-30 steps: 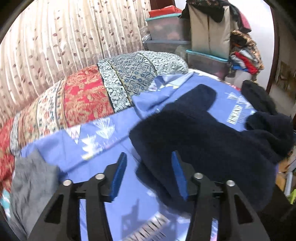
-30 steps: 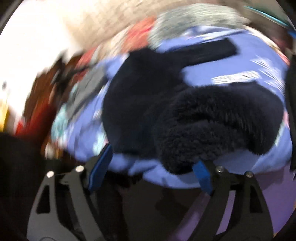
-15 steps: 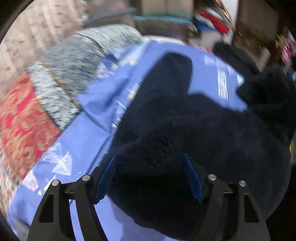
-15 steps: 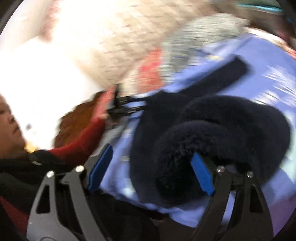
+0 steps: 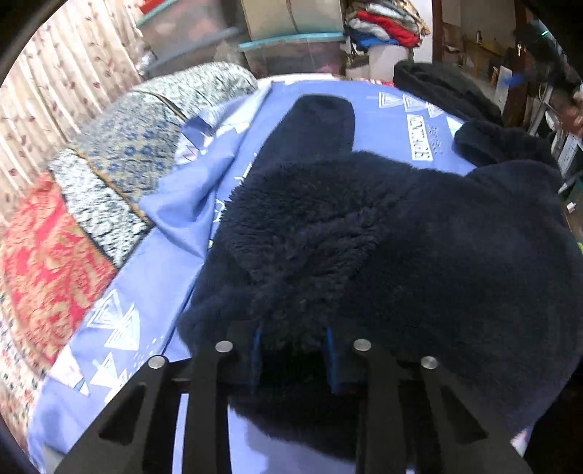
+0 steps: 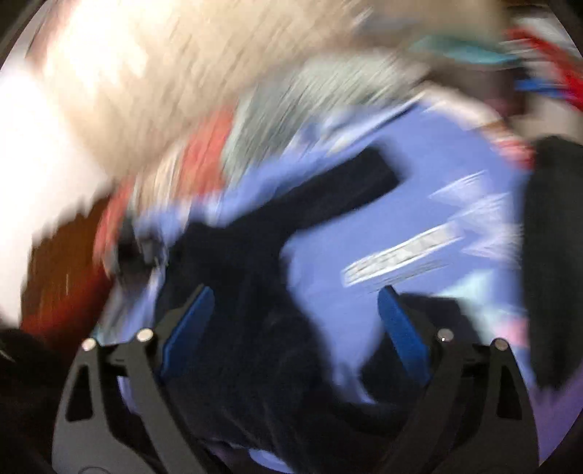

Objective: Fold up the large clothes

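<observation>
A large dark navy fleece garment (image 5: 382, 233) lies on a blue patterned sheet (image 5: 145, 291), one sleeve (image 5: 313, 124) stretched toward the far side. My left gripper (image 5: 293, 355) is shut on a thick fold of the fleece at its near edge; the blue pads are partly buried in the pile. In the blurred right wrist view the same garment (image 6: 262, 291) lies under my right gripper (image 6: 295, 321), which is open wide with the fleece between and below its blue pads (image 6: 189, 321), not held.
A patterned red and grey-blue quilt (image 5: 94, 175) lies left of the sheet. Another dark garment (image 5: 444, 87) lies at the far right. Plastic storage boxes (image 5: 291, 47) and stacked clothes (image 5: 386, 25) stand behind. A curtain (image 5: 62, 80) hangs at left.
My left gripper has moved onto the fleece and closed on its near fold. My right gripper swung fast and the fleece roll has dropped out from its pads.
</observation>
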